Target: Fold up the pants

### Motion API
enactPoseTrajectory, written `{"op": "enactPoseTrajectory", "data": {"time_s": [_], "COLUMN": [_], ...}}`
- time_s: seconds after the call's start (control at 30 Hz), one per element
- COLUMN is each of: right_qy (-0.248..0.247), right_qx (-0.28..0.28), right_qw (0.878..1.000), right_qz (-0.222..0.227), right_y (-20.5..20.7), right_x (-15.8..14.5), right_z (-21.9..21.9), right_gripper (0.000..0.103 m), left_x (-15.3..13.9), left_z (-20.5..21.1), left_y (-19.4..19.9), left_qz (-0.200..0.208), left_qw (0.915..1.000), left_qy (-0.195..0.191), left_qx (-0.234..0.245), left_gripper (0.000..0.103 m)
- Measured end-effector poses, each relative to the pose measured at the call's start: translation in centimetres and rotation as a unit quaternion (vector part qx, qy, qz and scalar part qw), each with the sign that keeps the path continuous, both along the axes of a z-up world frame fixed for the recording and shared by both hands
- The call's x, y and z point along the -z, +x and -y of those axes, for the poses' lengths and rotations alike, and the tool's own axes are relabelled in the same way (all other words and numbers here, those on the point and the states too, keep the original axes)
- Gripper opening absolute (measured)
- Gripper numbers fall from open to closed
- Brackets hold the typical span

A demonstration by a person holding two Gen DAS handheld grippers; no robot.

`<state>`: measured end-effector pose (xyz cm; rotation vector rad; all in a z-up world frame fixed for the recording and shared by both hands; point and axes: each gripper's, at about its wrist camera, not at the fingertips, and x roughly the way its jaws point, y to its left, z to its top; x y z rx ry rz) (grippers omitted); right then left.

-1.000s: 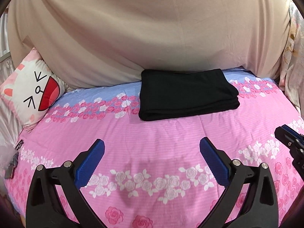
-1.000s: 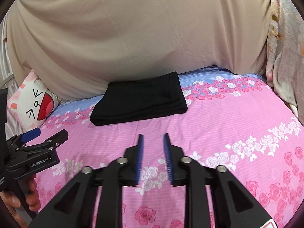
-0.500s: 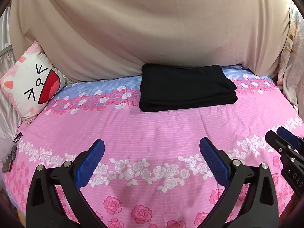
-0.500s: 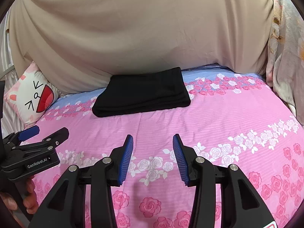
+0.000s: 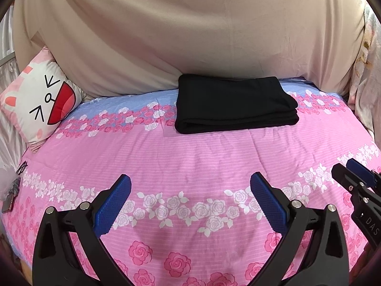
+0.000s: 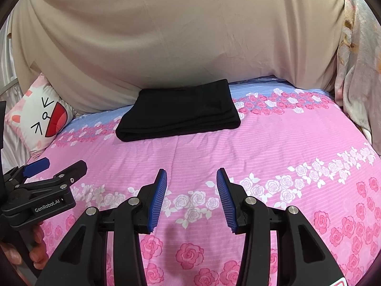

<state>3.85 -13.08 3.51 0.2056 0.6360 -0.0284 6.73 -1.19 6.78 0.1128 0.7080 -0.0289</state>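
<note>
Both tools released, nothing between the pads. Left tool [image 5: 190,188]: black plastic arms with blue ribbed pads, spread wide over the bed, well short of the pants. Right tool [image 6: 191,190]: same black-and-blue build, jaws parted to a moderate gap, also hovering above the bedspread and empty. Seen from the right wrist camera, white lettering "GenRobot.AI" on the side of the left tool's black body, with fingers of a hand [image 6: 35,250] wrapped round its handle at the lower left. Seen from the left wrist camera, white letters "DAS" on the right tool's body at the right edge, rest of the word cut off.

Beyond both tools, pink quilted bedspread [image 5: 190,157] printed with white and pink roses, a blue floral band along its far edge. On that far part, black fabric pants [image 5: 235,103], folded into a neat flat rectangle, lying against the beige draped sheet [image 5: 190,35] behind. At far left, white-and-pink square cartoon-face pillow [image 5: 40,102] with open red mouth, propped on the bed's corner.
</note>
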Motion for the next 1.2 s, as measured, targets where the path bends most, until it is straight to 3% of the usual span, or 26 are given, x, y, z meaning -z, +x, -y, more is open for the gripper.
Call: {"op": "enactPoseTrajectory", "data": {"time_s": [0.57, 1.2], "right_qy": [-0.003, -0.006], "right_qx": [-0.005, -0.01], "right_qw": [1.0, 1.0], "right_qz": [-0.003, -0.006], "right_y": [0.04, 0.09], "right_x": [0.19, 0.33], "right_z": [0.22, 0.9], "right_gripper": [0.043, 0.043], "left_x": [0.28, -0.42], "left_z": [-0.19, 0.6], "left_y": [-0.07, -0.48], "left_qz": [-0.004, 0.001], "left_qw": [1.0, 0.9997], "left_qy": [-0.002, -0.01], "left_qx": [-0.006, 0.024], "left_gripper": [0.098, 0.098]}}
